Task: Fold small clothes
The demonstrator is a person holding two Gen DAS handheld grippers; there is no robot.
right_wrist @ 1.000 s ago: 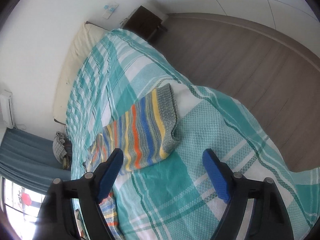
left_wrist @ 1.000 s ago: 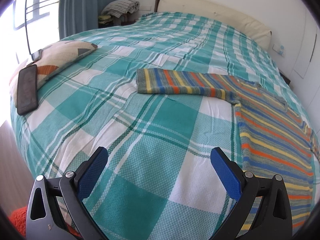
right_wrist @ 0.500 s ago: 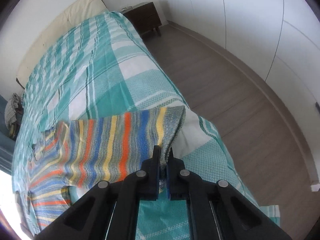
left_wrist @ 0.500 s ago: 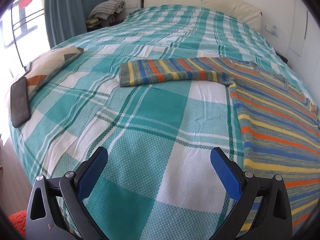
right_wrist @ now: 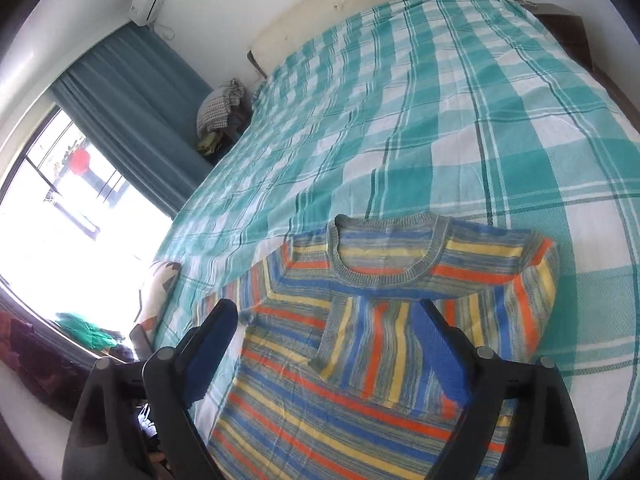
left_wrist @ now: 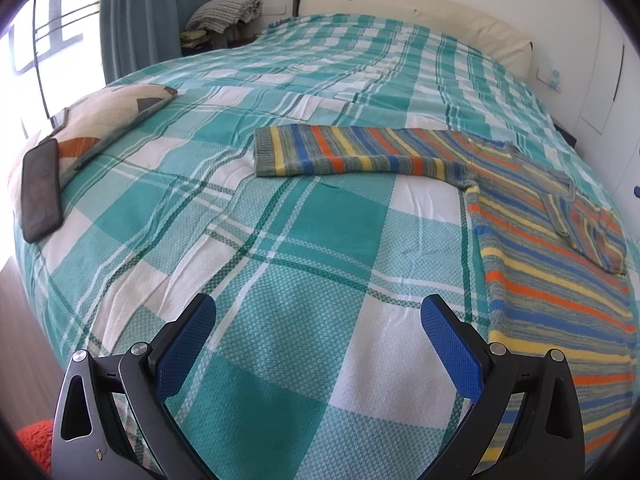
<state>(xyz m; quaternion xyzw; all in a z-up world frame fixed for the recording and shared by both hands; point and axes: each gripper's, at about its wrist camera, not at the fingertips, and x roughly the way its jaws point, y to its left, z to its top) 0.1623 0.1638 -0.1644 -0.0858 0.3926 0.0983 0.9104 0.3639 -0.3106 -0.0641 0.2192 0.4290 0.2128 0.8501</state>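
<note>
Your right gripper (right_wrist: pixel 326 344) is released, its jaws spread wide over the chest of the striped sweater (right_wrist: pixel 360 380) and gripping nothing. The sleeve (right_wrist: pixel 400 344) on that side lies folded across the chest, just under the collar (right_wrist: pixel 386 256) — likely why this tool sits here empty.

Your left gripper (left_wrist: pixel 316 340) is also released, jaws apart above bare checked bedspread (left_wrist: pixel 280 240), with the sweater's hem edge just off its right finger. It looks parked clear of the knit, lined up toward the other sleeve (left_wrist: pixel 352 156), which stretches flat out from the sweater's shoulder — I'd judge that sleeve is next to come in.

The sweater lies flat on the bedspread so each fold has a firm base.

Counted: 1 sweater, 2 sleeves — 1 folded in, 1 out. Well beyond the outstretched cuff, 1 patterned cushion (left_wrist: pixel 116 108) rests with 1 dark phone (left_wrist: pixel 40 188) on its near end.
</note>
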